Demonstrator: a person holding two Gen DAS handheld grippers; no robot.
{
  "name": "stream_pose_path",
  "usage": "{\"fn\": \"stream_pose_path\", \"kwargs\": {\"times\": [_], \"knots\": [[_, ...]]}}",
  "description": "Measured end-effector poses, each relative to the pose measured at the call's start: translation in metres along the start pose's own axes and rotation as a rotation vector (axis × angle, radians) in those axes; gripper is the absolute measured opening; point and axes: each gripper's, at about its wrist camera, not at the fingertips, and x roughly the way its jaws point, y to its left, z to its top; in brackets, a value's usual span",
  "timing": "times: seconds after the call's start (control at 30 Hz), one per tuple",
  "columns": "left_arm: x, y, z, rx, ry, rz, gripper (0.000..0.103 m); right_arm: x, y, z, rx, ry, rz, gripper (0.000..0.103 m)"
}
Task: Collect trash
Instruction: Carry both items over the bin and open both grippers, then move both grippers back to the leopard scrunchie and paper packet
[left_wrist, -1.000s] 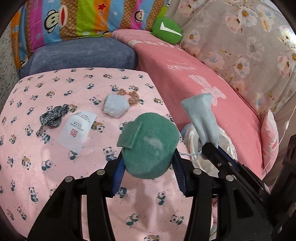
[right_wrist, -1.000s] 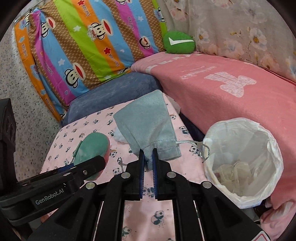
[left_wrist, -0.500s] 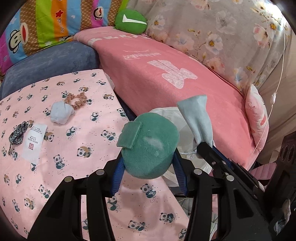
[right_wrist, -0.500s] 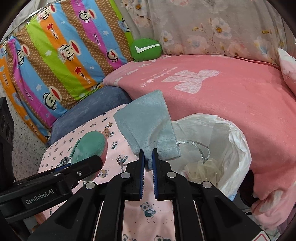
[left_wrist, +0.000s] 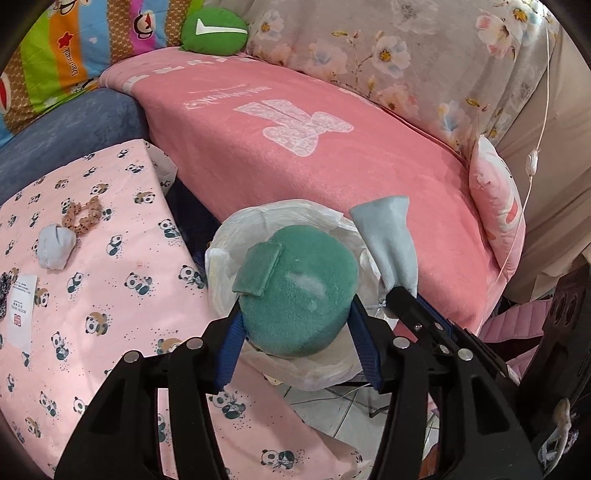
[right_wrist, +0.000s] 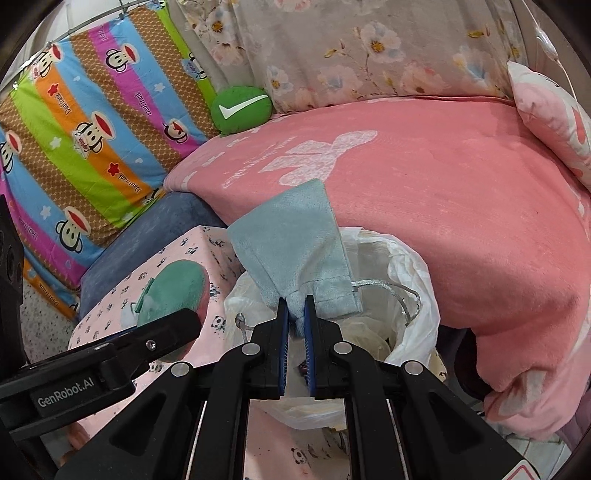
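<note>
- L gripper (left_wrist: 295, 314): jaws opening, w/ the green puff (left_wrist: 295, 295) between the blue pads; both pads look to be touching its sides. Round, fuzzy, w/ a small square flap on top.
- Puff sits right above the bin bag (left_wrist: 332, 369), a white plastic liner w/ its mouth open, standing between the panda-print sheet (left_wrist: 110, 314) and the pink blanket (left_wrist: 314, 158).
- R gripper (right_wrist: 295, 317): fingers nearly together, clamped on the bottom hem of the pale blue pouch (right_wrist: 291, 236). Pouch stands up from the pads; silver drawstring (right_wrist: 391, 291) loops out to the right over the bag's opening.
- In the R view the bag (right_wrist: 417, 295) is just beyond the pads, w/ crumpled pale stuff inside; can't tell what.
- On the sheet, well apart from the bag: small blue-grey wad (left_wrist: 55, 247), brown scrunchie (left_wrist: 83, 218) touching it, white packet (left_wrist: 20, 306) w/ red print near the left edge.
- Background: green check-mark cushion (left_wrist: 214, 31), striped monkey-print pillow (right_wrist: 85, 125), floral fabric (left_wrist: 388, 59).
</note>
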Motion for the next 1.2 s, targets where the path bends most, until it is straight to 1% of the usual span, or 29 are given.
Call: {"fn": "stream_pose_path", "kwargs": {"times": [0.03,0.07,0.1,0.13,0.17,0.23,0.33,0.4,0.47,0.53,0.67,0.83,1.03,1.2], "knots": [[0.002,-0.002,0.002,-0.001,-0.003,0.007,0.058,0.001,-0.002,0.0,0.003,0.002,-0.004,0.009],[0.003,-0.003,0.004,-0.006,-0.008,0.012,0.066,0.002,-0.005,0.0,0.006,0.002,-0.007,0.011],[0.004,-0.002,0.006,-0.014,-0.01,0.014,0.069,0.004,-0.008,0.0,0.009,0.001,-0.011,0.014],[0.004,-0.001,0.007,-0.024,-0.015,0.016,0.07,0.005,-0.009,0.0,0.014,0.0,-0.013,0.015],[0.005,0.001,0.009,-0.036,-0.016,0.014,0.07,0.006,-0.011,0.0,0.02,0.001,-0.012,0.016],[0.007,0.007,0.012,-0.064,-0.007,0.01,0.07,0.01,-0.011,0.002,0.028,0.002,-0.001,0.019],[0.007,0.018,0.013,-0.095,-0.01,0.023,0.07,0.013,-0.006,0.002,0.016,-0.003,0.006,0.022],[0.005,0.023,0.012,-0.101,-0.016,0.036,0.07,0.014,-0.004,0.002,0.016,-0.005,0.009,0.029],[0.003,0.028,0.011,-0.107,-0.021,0.048,0.07,0.015,-0.003,0.001,0.021,-0.002,0.012,0.031],[0.0,0.033,0.009,-0.115,-0.026,0.056,0.07,0.014,0.0,0.0,0.023,0.002,0.011,0.035],[-0.005,0.042,0.004,-0.134,-0.033,0.069,0.07,0.012,0.009,-0.002,0.0,0.009,0.009,0.036],[-0.015,0.052,-0.002,-0.141,-0.044,0.085,0.07,0.008,0.023,-0.005,-0.028,0.012,0.012,0.041],[-0.03,0.067,-0.009,-0.158,-0.058,0.102,0.07,0.004,0.044,-0.009,-0.07,0.016,0.02,0.042],[-0.042,0.085,-0.018,-0.177,-0.07,0.133,0.07,0.002,0.065,-0.015,-0.109,0.027,0.033,0.042]]}}
